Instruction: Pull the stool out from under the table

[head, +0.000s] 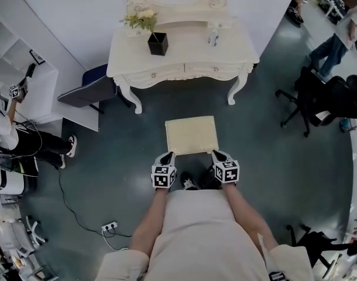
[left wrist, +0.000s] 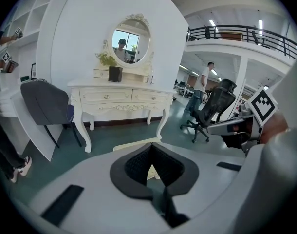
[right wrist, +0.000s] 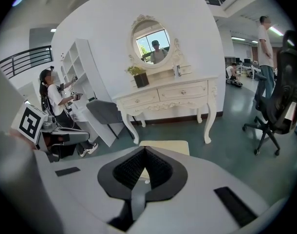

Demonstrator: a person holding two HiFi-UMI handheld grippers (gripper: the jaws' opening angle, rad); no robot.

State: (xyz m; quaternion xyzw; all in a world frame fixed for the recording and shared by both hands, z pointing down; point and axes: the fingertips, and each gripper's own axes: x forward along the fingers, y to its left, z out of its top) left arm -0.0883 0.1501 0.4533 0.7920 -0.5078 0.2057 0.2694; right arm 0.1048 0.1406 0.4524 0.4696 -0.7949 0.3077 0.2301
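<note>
My stool [head: 191, 134] stands on the floor, out in front of the white worktop [head: 193, 47] and apart from it. My left tongs [head: 168, 154] and right tongs [head: 216, 153] are both pressed together, right at its two near corners.

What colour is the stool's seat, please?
The stool seat is pale cream, clearest in the head view.

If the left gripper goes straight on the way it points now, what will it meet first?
The stool, most likely: the left gripper, jaws together, points down at the seat's near left corner. Contact is unclear.
</note>
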